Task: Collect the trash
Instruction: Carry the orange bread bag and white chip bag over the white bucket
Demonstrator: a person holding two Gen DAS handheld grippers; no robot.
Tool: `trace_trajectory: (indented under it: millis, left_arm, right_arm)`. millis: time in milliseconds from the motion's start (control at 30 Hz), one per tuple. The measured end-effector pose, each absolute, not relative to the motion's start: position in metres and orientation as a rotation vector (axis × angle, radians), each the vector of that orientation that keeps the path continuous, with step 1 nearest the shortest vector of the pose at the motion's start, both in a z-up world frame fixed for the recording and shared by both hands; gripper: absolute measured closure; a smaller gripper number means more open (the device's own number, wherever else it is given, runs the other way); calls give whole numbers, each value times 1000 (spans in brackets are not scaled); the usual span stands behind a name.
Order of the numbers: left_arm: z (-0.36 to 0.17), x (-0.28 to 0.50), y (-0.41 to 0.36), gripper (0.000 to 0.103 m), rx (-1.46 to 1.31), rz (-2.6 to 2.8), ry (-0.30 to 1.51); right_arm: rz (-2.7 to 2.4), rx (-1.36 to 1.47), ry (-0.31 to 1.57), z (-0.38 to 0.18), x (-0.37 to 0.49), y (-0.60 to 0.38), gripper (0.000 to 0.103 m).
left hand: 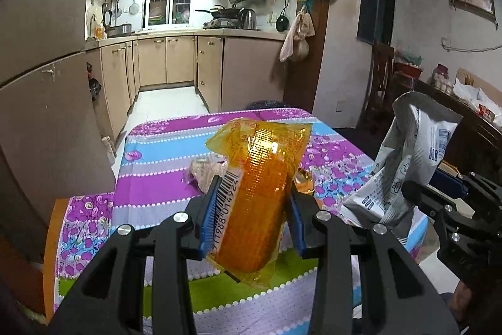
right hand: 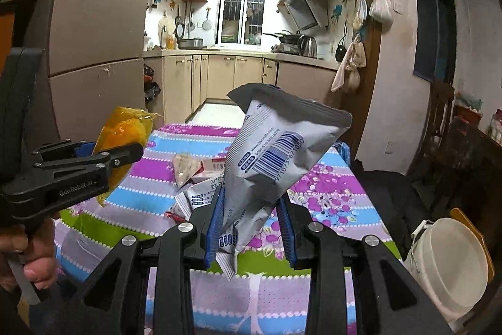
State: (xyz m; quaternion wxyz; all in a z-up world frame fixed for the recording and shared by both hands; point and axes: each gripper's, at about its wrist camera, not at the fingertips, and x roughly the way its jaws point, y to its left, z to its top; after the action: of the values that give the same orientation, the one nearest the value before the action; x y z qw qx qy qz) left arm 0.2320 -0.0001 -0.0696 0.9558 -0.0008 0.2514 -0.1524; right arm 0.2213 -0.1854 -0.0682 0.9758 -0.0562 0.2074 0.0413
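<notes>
My left gripper (left hand: 252, 209) is shut on an orange transparent wrapper (left hand: 260, 178) with a barcode and holds it upright above the table. It also shows in the right wrist view (right hand: 125, 131), at the left. My right gripper (right hand: 251, 225) is shut on a grey-white snack bag (right hand: 276, 146) with a blue barcode, lifted above the table. That bag shows in the left wrist view (left hand: 408, 159), at the right. More wrappers (right hand: 194, 175) lie on the tablecloth (right hand: 329, 197); a crumpled clear one shows in the left wrist view (left hand: 204, 175).
A white plastic bucket (right hand: 451, 266) stands right of the table, below its edge. The striped floral tablecloth (left hand: 157, 178) covers the table. A fridge (left hand: 40, 68) stands at left. Kitchen cabinets (left hand: 175, 58) are beyond. A dark chair (right hand: 392, 193) is at the table's right.
</notes>
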Motion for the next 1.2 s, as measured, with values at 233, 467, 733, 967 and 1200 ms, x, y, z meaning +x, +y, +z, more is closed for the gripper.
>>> trace_trajectory:
  millis: [233, 467, 733, 967, 1200]
  left_arm:
    - [-57, 232, -15, 66, -7, -327, 498]
    - [-43, 231, -46, 66, 7, -364, 478]
    - [-38, 230, -80, 66, 42, -390, 475]
    - [-34, 229, -122, 66, 79, -438, 468]
    - [-33, 224, -191, 66, 120, -540, 475]
  right_arm:
    - [64, -125, 394, -55, 215, -197, 69]
    - [22, -138, 370, -40, 206, -221, 69]
    - [-13, -142, 356, -27, 192, -253, 69]
    - [-86, -132, 354, -16, 175, -301, 69]
    - [-202, -124, 368, -7, 149, -375, 69]
